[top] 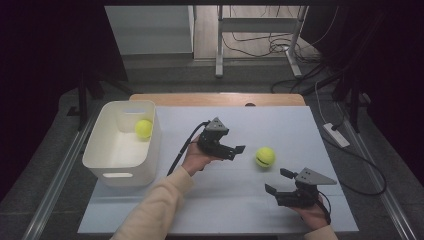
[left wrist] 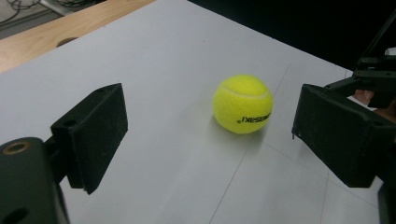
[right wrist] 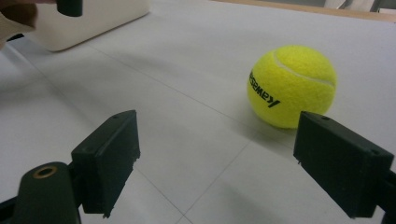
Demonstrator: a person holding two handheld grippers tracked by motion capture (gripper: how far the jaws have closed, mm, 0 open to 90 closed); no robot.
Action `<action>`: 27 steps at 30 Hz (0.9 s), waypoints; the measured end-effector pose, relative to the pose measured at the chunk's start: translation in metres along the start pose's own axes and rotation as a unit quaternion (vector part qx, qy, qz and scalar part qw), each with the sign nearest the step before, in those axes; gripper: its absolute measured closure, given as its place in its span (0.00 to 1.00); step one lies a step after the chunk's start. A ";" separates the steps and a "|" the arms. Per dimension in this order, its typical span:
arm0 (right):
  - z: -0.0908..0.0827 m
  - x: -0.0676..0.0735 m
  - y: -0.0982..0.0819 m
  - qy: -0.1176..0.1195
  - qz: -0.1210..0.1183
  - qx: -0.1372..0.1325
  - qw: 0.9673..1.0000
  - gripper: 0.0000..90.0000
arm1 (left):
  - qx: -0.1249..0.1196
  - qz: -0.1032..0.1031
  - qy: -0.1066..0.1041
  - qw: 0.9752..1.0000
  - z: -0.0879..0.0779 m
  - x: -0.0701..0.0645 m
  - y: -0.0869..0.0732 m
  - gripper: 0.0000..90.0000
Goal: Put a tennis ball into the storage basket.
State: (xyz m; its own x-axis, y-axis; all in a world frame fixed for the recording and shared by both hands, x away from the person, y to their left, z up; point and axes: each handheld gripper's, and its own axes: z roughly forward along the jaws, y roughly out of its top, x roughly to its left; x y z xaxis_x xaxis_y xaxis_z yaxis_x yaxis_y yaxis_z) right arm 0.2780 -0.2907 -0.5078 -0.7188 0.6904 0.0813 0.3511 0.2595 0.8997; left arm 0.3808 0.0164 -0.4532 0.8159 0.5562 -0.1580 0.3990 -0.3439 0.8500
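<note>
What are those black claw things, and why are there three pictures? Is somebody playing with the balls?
A person holds a black two-jaw grabber in each hand: the left gripper and the right gripper. One picture looks down from above the table. The other two come from little cameras riding on the grabbers, so you see their black jaws at the bottom. On the white table sheet lies a yellow fuzzy tennis ball, between both grabbers. Another yellow tennis ball sits inside the white plastic bin. Both grabbers are open and hold nothing.
</note>
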 end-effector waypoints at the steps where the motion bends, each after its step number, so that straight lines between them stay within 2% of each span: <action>1: 0.000 0.000 0.000 0.001 -0.001 0.000 1.000 0.16 | 0.001 0.000 -0.001 1.000 0.002 0.000 0.000 0.12; 10: 0.000 0.004 0.001 0.003 -0.003 -0.003 1.000 0.16 | 0.006 -0.010 -0.012 1.000 0.016 0.001 -0.001 0.12; 16: -0.003 0.004 0.002 -0.002 0.002 -0.008 1.000 0.16 | 0.017 -0.007 -0.021 1.000 0.030 0.000 -0.001 0.12; 27: -0.008 0.006 0.003 -0.010 0.005 -0.017 1.000 0.16 | 0.025 -0.005 -0.029 0.999 0.043 0.000 -0.002 0.12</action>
State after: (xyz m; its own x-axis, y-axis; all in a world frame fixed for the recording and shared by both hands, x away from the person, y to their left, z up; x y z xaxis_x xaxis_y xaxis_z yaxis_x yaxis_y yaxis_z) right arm 0.2705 -0.2909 -0.5011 -0.7027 0.7068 0.0811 0.3369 0.2302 0.9130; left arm 0.3983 -0.0154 -0.4771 0.8338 0.5156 -0.1971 0.4270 -0.3762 0.8223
